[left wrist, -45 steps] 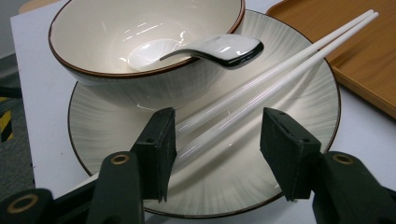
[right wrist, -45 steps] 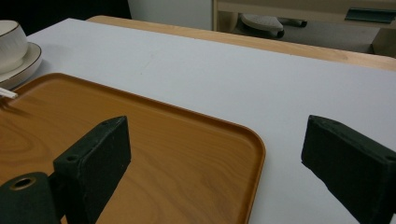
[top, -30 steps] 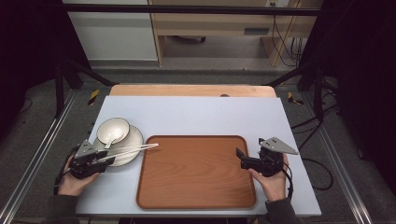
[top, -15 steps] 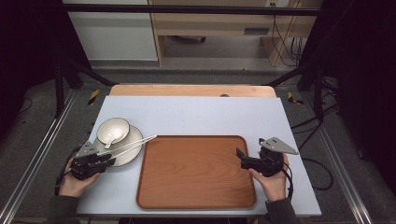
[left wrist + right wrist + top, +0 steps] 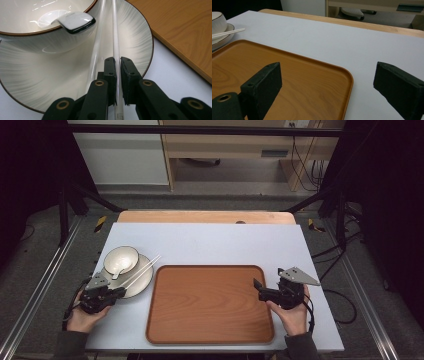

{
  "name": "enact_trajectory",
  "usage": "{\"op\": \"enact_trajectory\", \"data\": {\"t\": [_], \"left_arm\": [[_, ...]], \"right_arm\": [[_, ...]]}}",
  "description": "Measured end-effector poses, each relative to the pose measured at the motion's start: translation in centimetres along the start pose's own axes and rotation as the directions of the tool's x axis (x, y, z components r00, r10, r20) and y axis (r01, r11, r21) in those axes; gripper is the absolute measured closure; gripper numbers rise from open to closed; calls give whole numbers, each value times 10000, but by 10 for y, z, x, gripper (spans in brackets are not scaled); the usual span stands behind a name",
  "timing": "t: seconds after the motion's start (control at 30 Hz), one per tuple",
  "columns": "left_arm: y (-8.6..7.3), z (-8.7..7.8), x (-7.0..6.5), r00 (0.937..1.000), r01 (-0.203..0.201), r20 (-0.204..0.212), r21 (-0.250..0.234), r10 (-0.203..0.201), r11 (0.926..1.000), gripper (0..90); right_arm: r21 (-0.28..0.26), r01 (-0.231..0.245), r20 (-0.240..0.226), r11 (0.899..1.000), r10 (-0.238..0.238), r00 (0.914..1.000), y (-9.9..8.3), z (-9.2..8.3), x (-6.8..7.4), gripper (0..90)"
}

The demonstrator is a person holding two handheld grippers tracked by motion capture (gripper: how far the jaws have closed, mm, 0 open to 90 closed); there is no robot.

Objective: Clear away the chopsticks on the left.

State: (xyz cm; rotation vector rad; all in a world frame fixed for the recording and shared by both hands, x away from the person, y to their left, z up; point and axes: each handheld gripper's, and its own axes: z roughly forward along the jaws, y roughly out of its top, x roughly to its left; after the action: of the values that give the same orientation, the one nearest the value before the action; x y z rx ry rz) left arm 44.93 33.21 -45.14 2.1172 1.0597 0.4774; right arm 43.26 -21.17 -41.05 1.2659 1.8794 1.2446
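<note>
Pale grey tabletop (image 5: 215, 242) carries my work: near its left edge, one white chopstick (image 5: 117, 52) is pinched between my left gripper's (image 5: 118, 65) jaws over the plate (image 5: 140, 42), its twin beside, bowl (image 5: 120, 258) and spoon (image 5: 75, 21) behind. My right gripper (image 5: 325, 82) gapes over the wooden tray's (image 5: 210, 302) right rim.

hand-held gripper (image 5: 118, 65) clamps one chopstick (image 5: 115, 37) | second chopstick (image 5: 97, 45) beside | over plate (image 5: 62, 75)
</note>
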Motion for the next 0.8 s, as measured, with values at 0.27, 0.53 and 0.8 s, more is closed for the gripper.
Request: {"op": "enact_trajectory", "data": {"t": [0.27, 0.53, 0.8], "left_arm": [[15, 5, -3, 9992, 382, -110, -132, -383, 9992, 756], [23, 25, -1, 9969, 676, -420, 289, -663, 9973, 779], [23, 27, -7, 9963, 795, -357, 369, -782, 9962, 829]], "right_arm": [[7, 3, -2, 10000, -3, 10000, 0, 0, 0, 81], [25, 26, -31, 10000, -26, 10000, 0, 1, 0, 81], [79, -15, -70, 10000, 16, 10000, 0, 1, 1, 79]]}}
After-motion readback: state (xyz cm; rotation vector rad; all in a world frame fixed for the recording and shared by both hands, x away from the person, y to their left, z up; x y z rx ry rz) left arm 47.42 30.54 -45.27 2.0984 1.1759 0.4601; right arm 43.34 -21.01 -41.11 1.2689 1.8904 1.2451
